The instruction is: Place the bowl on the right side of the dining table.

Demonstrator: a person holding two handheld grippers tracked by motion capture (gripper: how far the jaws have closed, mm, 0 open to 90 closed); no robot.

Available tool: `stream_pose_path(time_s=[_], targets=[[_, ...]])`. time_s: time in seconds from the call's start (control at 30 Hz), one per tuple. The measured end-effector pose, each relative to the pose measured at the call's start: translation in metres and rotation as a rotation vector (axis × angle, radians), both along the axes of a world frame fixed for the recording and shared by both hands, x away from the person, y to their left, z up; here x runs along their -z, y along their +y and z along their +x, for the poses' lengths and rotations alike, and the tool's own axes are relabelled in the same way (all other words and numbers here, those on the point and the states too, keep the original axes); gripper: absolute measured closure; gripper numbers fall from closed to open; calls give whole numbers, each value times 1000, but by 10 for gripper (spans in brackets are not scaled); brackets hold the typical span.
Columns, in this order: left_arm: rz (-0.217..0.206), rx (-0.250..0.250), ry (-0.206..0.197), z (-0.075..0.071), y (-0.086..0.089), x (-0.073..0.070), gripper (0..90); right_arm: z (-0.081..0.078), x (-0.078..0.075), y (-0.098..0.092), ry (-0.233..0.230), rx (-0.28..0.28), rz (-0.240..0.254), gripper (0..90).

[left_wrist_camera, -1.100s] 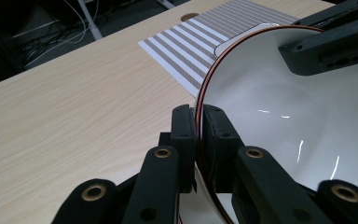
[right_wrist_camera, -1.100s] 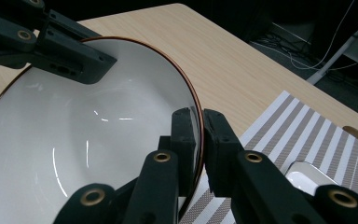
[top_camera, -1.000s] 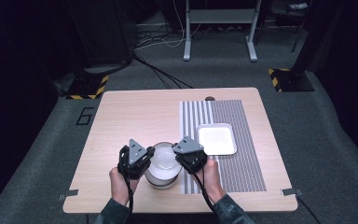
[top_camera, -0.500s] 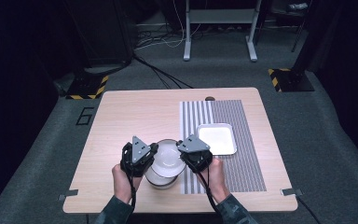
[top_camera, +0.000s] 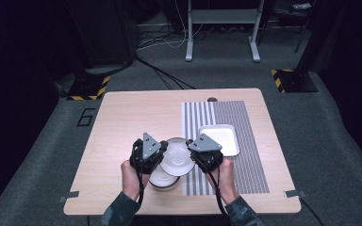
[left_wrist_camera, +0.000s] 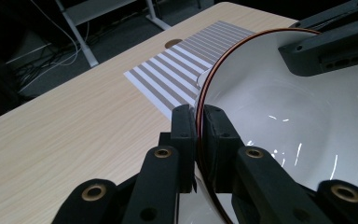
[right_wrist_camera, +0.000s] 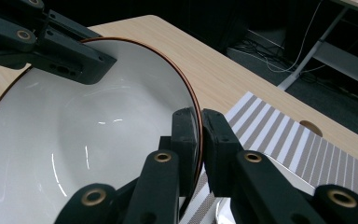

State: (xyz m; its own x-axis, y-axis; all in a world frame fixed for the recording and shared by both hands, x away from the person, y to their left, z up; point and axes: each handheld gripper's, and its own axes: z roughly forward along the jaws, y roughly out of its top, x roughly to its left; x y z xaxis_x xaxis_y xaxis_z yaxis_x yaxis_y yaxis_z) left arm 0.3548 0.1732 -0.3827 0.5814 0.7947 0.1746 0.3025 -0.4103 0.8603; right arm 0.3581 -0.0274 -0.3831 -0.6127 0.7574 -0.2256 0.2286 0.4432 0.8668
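Near the table's (top_camera: 122,117) front edge, the left gripper (top_camera: 147,151) was clamped on the left rim of a white bowl (top_camera: 176,157) with a thin brown edge, held above a second bowl (top_camera: 162,180) resting on the table. The right gripper (top_camera: 206,151) pinched the opposite rim. Right of it, a white tray (top_camera: 221,137) lay on the striped mat (top_camera: 245,141).

The worktop (top_camera: 122,122) is bare on the left; a white tray (top_camera: 221,139) on the striped mat (top_camera: 245,141) blocks the right.
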Motion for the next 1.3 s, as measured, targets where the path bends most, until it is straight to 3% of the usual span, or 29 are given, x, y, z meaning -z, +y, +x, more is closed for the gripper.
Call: stream_pose_path(time_s=[0.8, 1.3], targets=[[35, 123, 27, 24, -66, 8, 831, -2, 13, -64, 30, 123, 41, 836], [28, 143, 46, 39, -80, 6, 828, 8, 14, -81, 39, 149, 48, 839]])
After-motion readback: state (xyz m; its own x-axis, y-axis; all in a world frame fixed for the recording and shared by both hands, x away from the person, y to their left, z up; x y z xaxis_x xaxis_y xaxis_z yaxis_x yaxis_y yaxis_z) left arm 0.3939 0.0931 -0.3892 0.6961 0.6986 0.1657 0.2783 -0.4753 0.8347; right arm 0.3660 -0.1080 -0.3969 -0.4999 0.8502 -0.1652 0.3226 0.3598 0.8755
